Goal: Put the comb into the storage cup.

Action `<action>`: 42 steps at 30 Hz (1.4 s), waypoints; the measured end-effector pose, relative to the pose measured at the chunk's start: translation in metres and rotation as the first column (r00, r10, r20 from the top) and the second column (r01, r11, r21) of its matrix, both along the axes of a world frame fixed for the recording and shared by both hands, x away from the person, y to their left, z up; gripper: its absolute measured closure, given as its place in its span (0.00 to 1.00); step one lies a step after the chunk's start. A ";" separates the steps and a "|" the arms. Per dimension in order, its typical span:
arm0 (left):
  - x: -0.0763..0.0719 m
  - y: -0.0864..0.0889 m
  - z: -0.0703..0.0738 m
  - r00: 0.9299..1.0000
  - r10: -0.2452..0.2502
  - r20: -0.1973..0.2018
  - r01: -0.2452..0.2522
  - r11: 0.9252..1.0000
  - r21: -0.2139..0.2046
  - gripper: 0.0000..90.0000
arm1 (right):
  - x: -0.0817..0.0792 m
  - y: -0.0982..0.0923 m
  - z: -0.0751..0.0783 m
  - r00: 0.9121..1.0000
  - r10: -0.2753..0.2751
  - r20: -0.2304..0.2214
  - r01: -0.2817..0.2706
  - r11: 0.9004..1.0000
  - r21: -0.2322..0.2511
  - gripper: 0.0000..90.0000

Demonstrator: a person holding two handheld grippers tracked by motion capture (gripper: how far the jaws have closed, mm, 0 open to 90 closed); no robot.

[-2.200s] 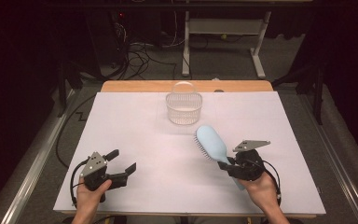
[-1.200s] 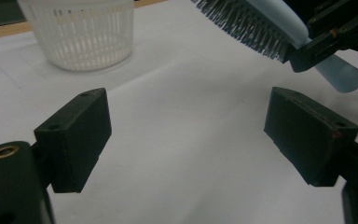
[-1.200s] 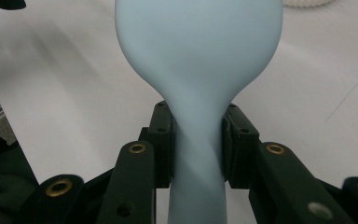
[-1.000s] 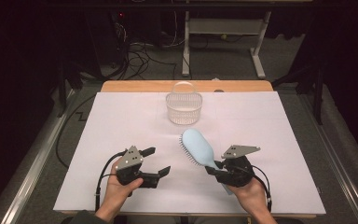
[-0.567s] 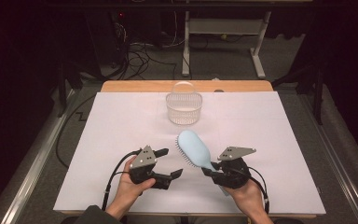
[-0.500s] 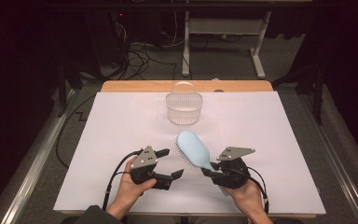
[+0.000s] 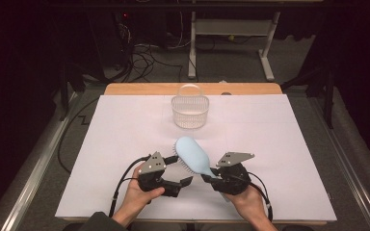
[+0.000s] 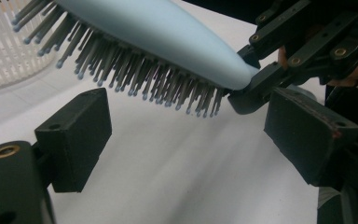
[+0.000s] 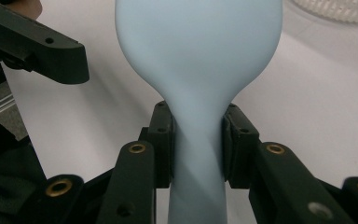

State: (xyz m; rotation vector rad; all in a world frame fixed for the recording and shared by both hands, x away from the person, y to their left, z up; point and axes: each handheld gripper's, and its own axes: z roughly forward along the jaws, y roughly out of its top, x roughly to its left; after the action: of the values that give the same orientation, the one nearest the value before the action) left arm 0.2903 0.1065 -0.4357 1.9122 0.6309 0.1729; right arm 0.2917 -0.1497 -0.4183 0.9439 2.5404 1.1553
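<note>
Now the right gripper (image 7: 211,174) clamps its fingers (image 9: 162,140) on the narrow handle of the pale blue plastic hairbrush (image 7: 192,155), which is held above the white worktop (image 7: 270,139), head slanting up and left, bristles facing down. Just beside it, the left gripper (image 7: 185,173) has its fingers (image 8: 77,137) spread apart, empty, under the bristles. Farther back, well apart, stands a clear ribbed plastic basket (image 7: 190,111).

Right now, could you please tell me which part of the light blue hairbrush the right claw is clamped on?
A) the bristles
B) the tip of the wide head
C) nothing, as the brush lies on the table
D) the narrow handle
D: in the right gripper view the right claw has both pads pressed on the narrow handle of the hairbrush, whose head is raised off the table.
</note>
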 end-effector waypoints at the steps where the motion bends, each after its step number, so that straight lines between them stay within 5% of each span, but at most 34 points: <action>1: 0.000 0.000 0.000 1.000 0.005 -0.002 -0.005 1.000 -0.005 0.17 | 0.000 0.001 0.001 1.000 0.003 0.003 -0.003 1.000 0.001 0.78; 25: -0.001 0.004 0.007 0.997 0.075 -0.031 -0.077 0.994 -0.072 0.18 | -0.008 0.037 0.005 0.993 0.060 0.100 -0.056 0.998 -0.038 0.78; 32: -0.004 0.005 0.009 0.997 0.081 0.007 -0.080 0.993 -0.088 0.32 | -0.007 0.039 0.008 0.991 0.062 0.118 -0.056 0.997 -0.054 0.78; 42: -0.002 0.011 0.015 0.998 0.040 -0.051 -0.046 0.991 -0.122 0.44 | -0.008 0.042 0.007 0.988 0.065 0.143 -0.052 0.994 -0.095 0.78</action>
State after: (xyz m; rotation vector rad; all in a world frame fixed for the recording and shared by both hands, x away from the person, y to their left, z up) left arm 0.2878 0.1171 -0.4202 1.7889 0.6999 0.1123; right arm 0.2841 -0.1081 -0.4112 0.7396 2.4949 1.0717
